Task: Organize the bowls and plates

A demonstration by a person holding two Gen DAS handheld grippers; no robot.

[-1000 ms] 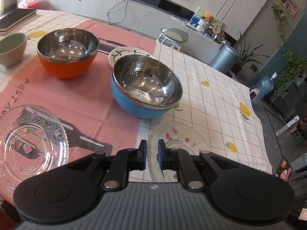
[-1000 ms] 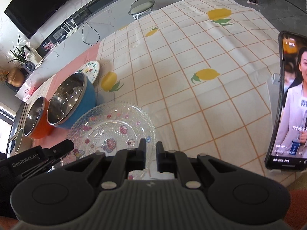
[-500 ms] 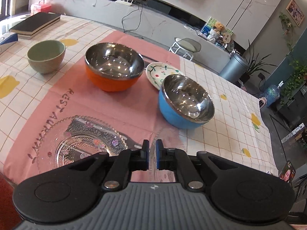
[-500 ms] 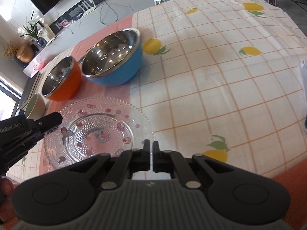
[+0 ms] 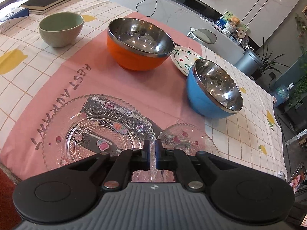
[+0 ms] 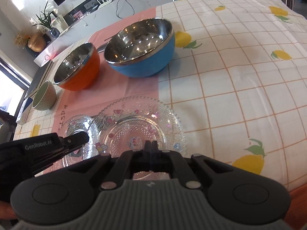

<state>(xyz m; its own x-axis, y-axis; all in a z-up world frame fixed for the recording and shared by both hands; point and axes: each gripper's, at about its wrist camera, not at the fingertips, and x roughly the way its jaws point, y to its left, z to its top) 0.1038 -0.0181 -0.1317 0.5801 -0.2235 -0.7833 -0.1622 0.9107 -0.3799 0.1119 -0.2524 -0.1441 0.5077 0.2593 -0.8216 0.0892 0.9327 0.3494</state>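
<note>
Two clear glass plates lie side by side at the table's near edge. My left gripper [image 5: 151,153] is shut above the spot where the left glass plate [image 5: 96,132] meets the right glass plate [image 5: 186,138]; glass shows through its thin slit. My right gripper [image 6: 150,146] is shut over the near rim of the right glass plate [image 6: 142,122], and nothing shows between its pads. Farther back stand an orange steel bowl [image 5: 138,48], a blue steel bowl [image 5: 214,90], a green ceramic bowl [image 5: 61,28] and a small patterned plate [image 5: 182,57].
A pink mat [image 5: 76,67] covers the middle of the lemon-print tablecloth [image 6: 239,67]. Black books [image 5: 48,0] and a white box [image 5: 11,17] sit at the far left. A phone [image 5: 297,180] stands at the right edge. A stool [image 5: 201,34] is beyond the table.
Both grippers closed their small gaps. The left one slid left, from over the right glass plate to between the two plates. The right one swung left; the phone left its view.
</note>
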